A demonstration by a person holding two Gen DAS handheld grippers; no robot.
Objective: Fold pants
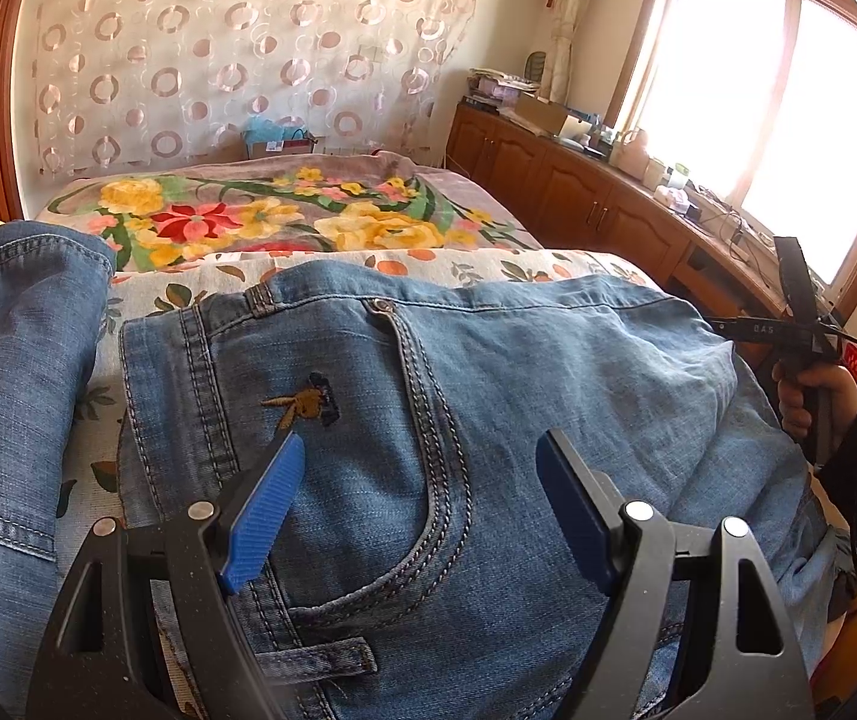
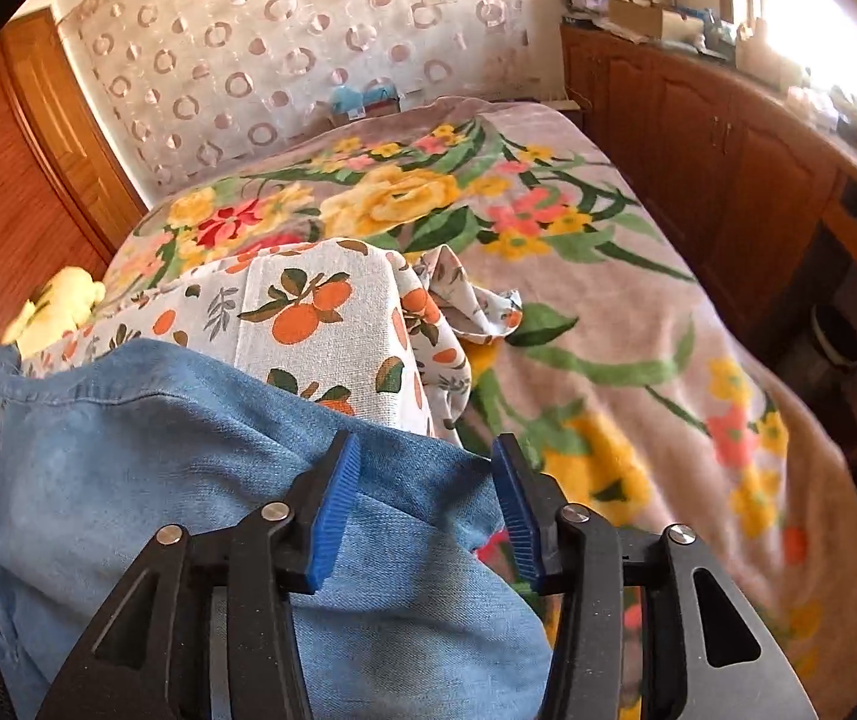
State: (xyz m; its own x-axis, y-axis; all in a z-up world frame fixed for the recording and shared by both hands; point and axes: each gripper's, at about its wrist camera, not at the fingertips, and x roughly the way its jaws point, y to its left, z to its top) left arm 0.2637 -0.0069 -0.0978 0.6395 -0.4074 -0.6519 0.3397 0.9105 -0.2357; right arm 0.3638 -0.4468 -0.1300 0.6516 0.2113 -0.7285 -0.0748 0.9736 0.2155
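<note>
Both grippers hovering over jeans on bed: left gripper gaping wide, right gripper part-open, neither gripping.

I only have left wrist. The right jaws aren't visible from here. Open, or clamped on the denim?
Observer: Open. The right gripper is over the jeans, jaws apart, pressing nothing.
Operator: Where's the denim edge relative to it?
Observer: It runs under the gap between the jaws. Past it on the right is the floral blanket.
Operator: Anything beyond the jeans on that side?
Observer: The orange-print cloth ends in a crumpled corner lying on the floral blanket.
</note>
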